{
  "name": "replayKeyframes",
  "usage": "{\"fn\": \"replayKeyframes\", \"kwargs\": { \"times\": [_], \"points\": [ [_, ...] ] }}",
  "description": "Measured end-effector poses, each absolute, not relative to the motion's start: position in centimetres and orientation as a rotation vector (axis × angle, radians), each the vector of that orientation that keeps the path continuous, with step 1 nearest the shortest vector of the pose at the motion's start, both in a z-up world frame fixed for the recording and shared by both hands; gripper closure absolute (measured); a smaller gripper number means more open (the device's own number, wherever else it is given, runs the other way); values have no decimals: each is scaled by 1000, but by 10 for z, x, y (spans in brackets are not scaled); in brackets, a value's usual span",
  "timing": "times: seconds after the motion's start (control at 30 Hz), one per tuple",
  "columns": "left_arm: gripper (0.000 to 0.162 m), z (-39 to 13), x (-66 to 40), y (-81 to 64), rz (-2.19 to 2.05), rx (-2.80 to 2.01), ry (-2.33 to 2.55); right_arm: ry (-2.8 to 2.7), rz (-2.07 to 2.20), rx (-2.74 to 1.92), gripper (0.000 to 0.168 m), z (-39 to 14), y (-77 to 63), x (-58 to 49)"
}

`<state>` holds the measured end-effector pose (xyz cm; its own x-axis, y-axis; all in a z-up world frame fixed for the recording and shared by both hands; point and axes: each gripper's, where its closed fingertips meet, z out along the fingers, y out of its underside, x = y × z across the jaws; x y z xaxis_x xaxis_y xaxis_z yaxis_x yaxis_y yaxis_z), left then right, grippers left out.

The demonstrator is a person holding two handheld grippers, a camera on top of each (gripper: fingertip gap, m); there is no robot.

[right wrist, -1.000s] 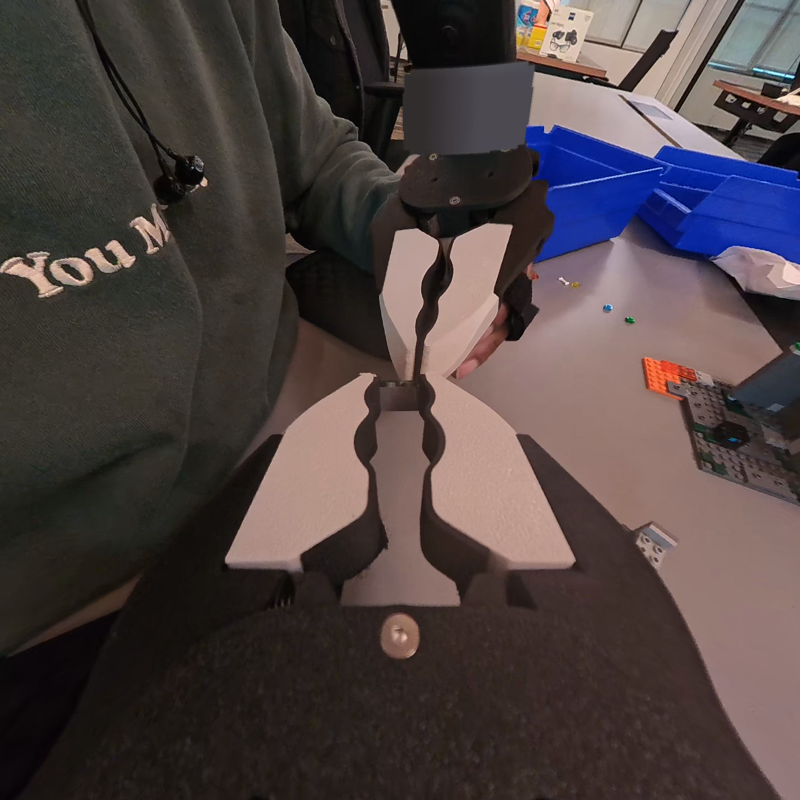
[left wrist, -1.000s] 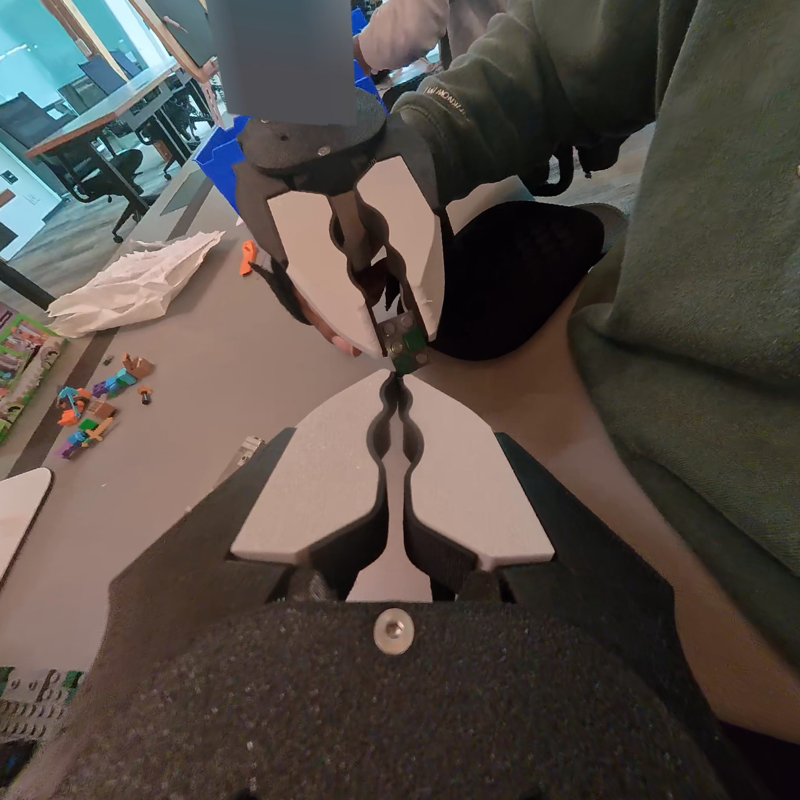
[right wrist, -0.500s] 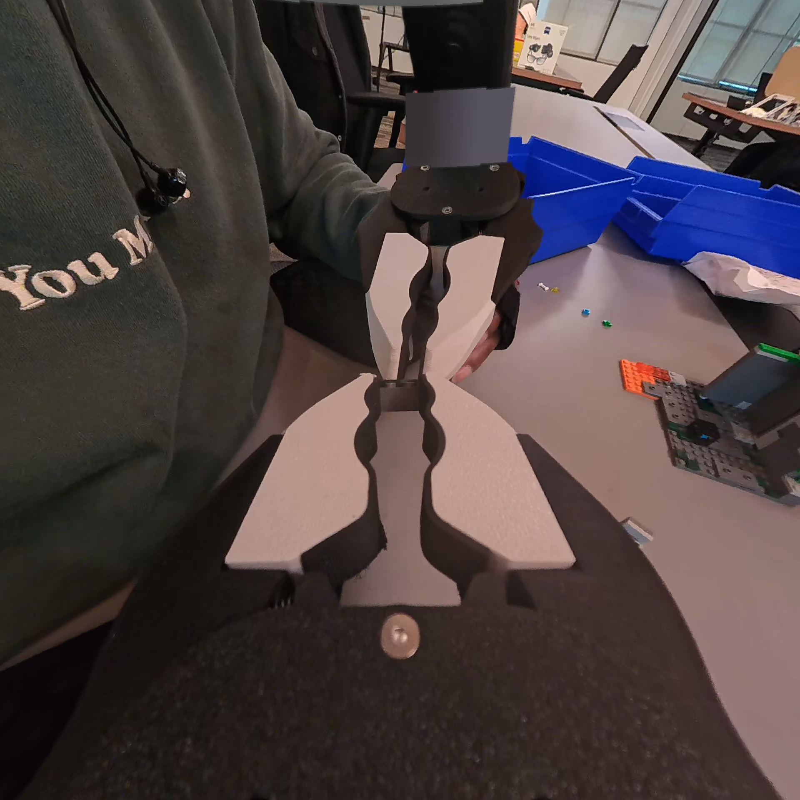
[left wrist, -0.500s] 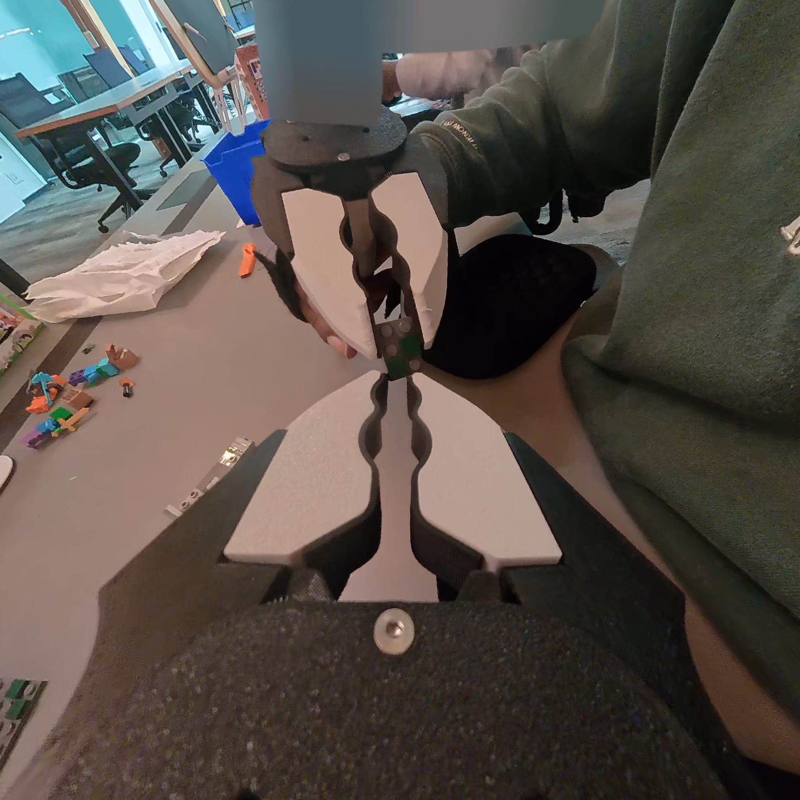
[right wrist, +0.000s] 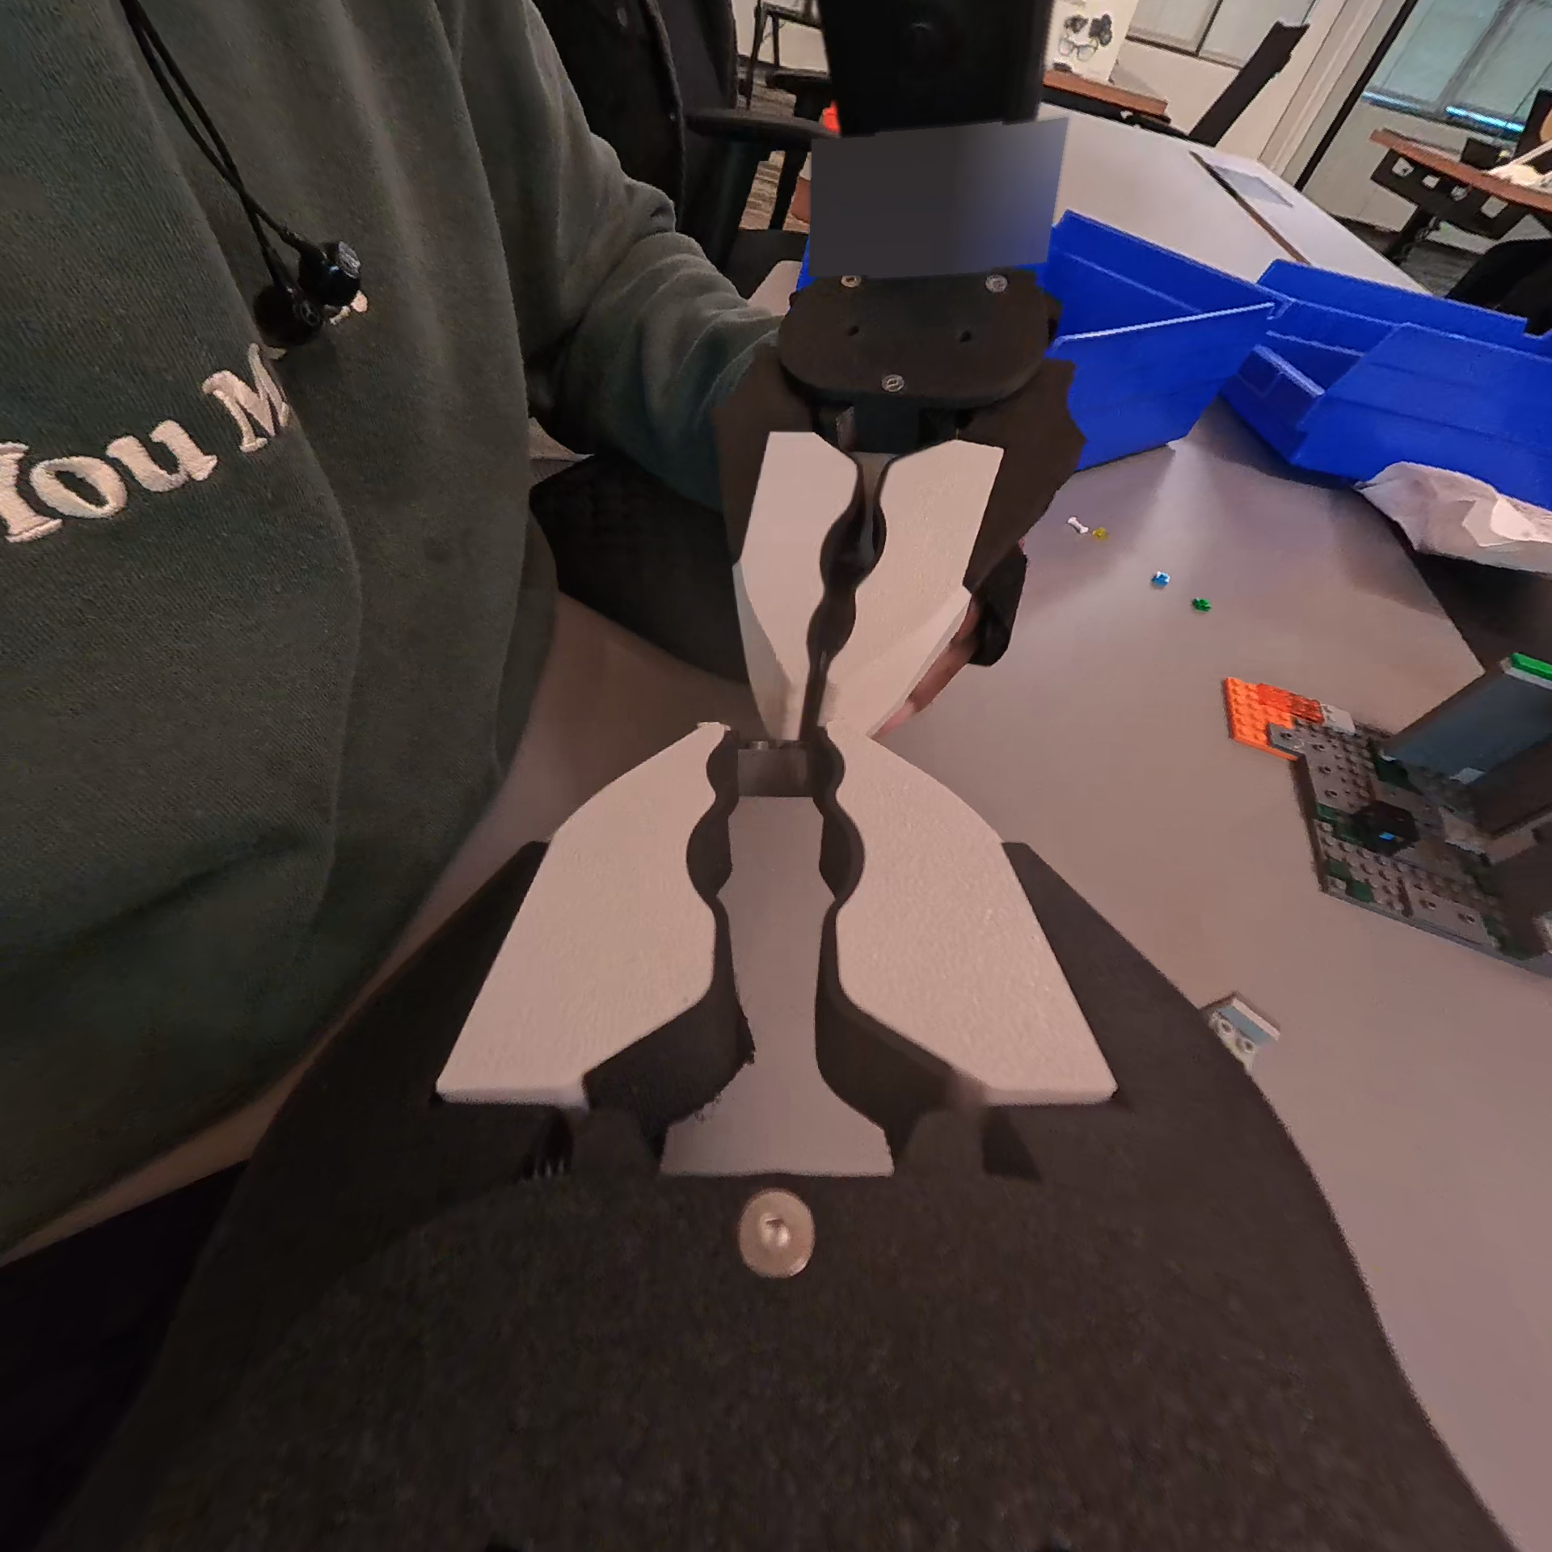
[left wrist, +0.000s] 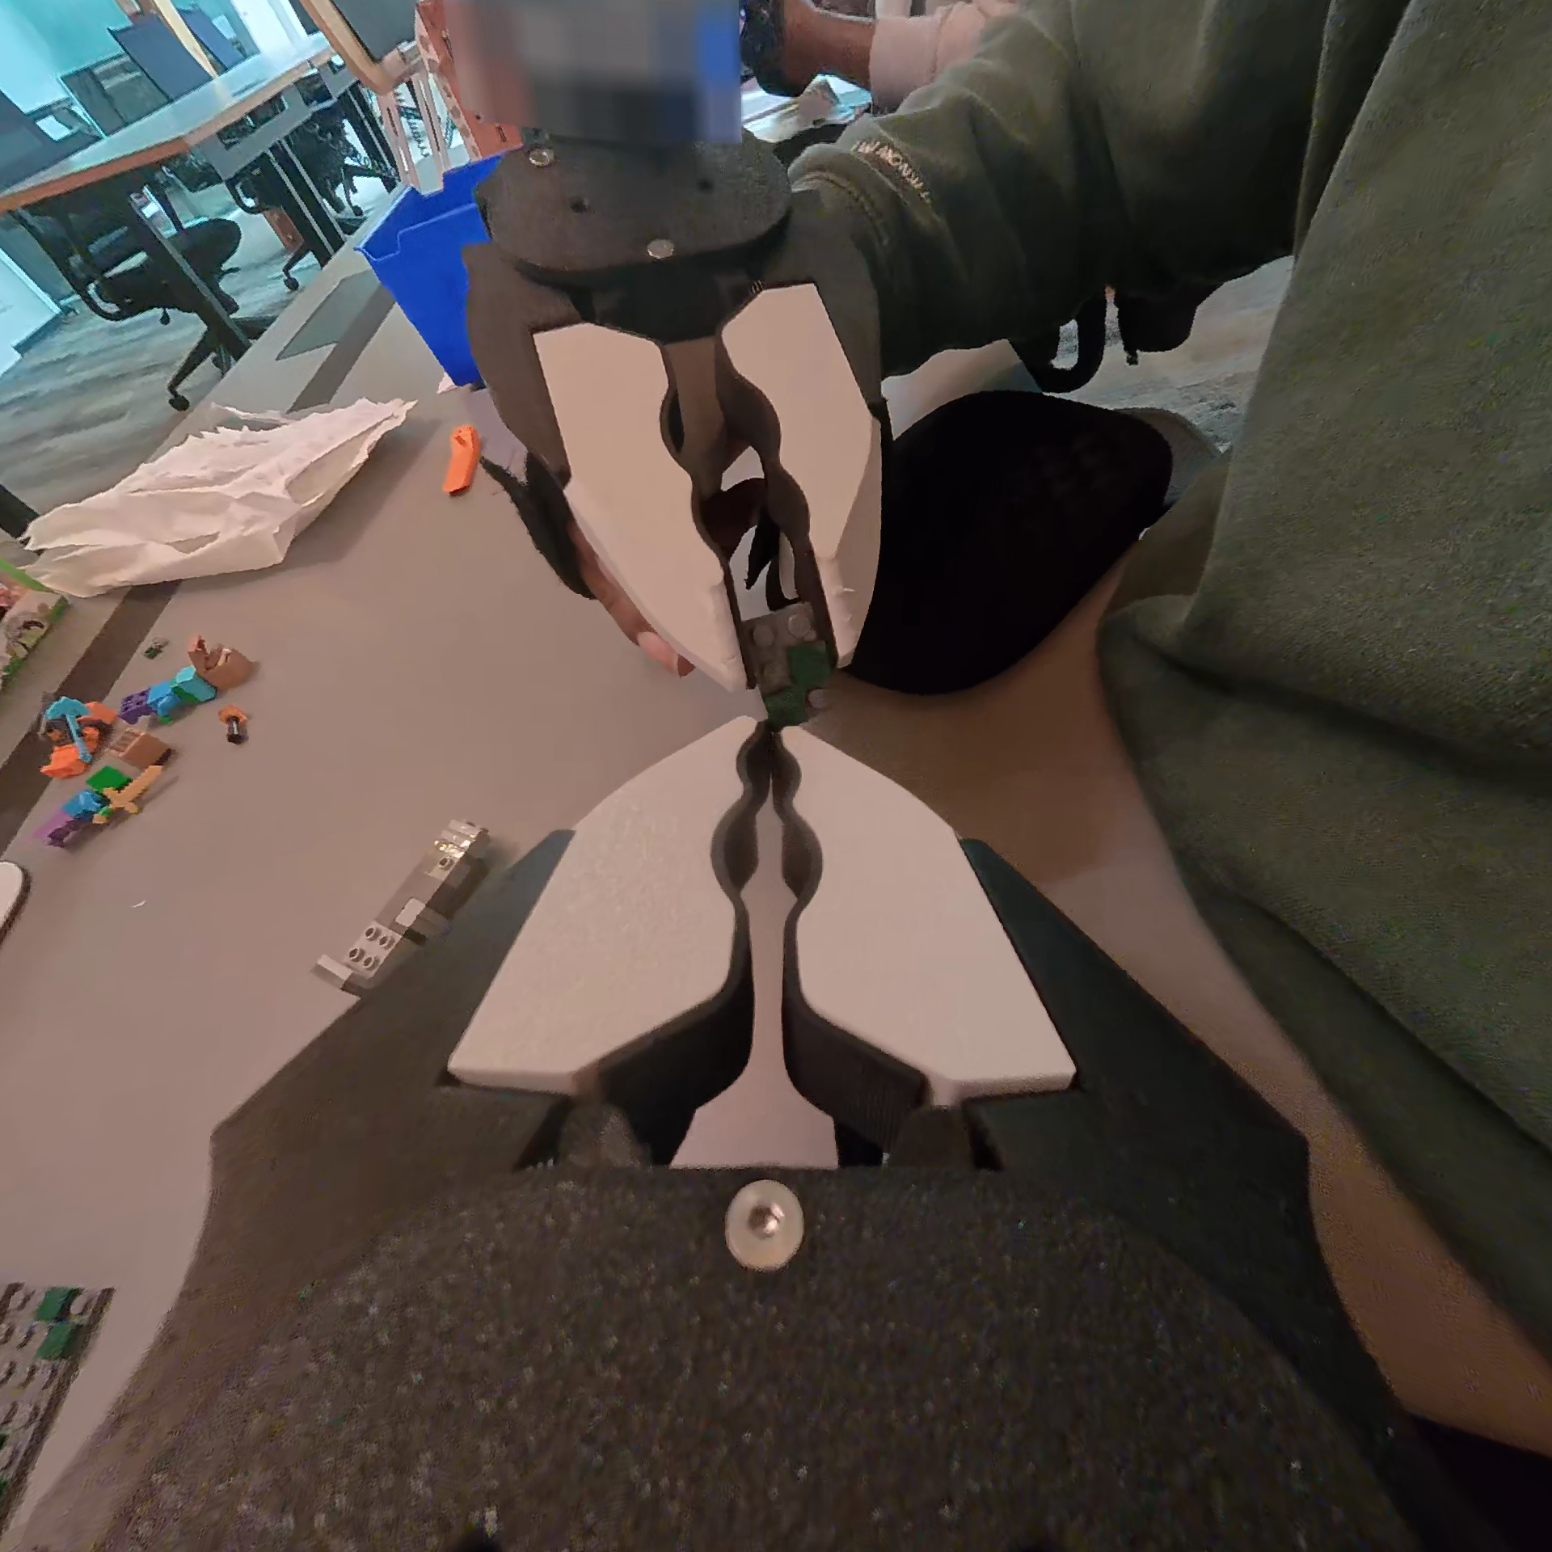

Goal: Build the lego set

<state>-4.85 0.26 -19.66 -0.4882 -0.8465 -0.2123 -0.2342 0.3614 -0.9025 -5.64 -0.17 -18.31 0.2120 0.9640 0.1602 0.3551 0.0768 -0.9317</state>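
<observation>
Grippers tip-to-tip: right gripper [left wrist: 785,663] clamps grey-green piece [left wrist: 788,668].

I sit at a grey table [left wrist: 353,638] in an open office. Off to my left stand long wooden-topped desks [left wrist: 159,143] with black wheeled chairs [left wrist: 168,260] on a grey floor [left wrist: 76,403]. To my right, large windows [right wrist: 1461,59] let in daylight behind more desks [right wrist: 1461,180].

A grey table [left wrist: 353,588] carries crumpled white paper [left wrist: 210,495], scattered coloured lego pieces [left wrist: 126,731], a grey brick strip [left wrist: 411,907], blue bins [right wrist: 1260,369] and a partly built lego baseplate [right wrist: 1428,848] with an orange plate [right wrist: 1268,705].
</observation>
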Motion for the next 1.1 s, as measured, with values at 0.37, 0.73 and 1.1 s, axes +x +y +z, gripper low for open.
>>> {"fn": "replayKeyframes", "kwargs": {
  "times": [0.37,0.73,1.1],
  "points": [
    [153,-187,-45,15,-1189,-997,1830,-1176,939,-1380,152,-162,-2,-52],
    [134,-153,-37,21,-1466,-1050,1523,-813,1098,-1166,152,-128,16,-36],
    [145,-155,-39,24,-1327,-1016,1561,-846,1024,-1255,152,-141,29,-52]
  ]
}}
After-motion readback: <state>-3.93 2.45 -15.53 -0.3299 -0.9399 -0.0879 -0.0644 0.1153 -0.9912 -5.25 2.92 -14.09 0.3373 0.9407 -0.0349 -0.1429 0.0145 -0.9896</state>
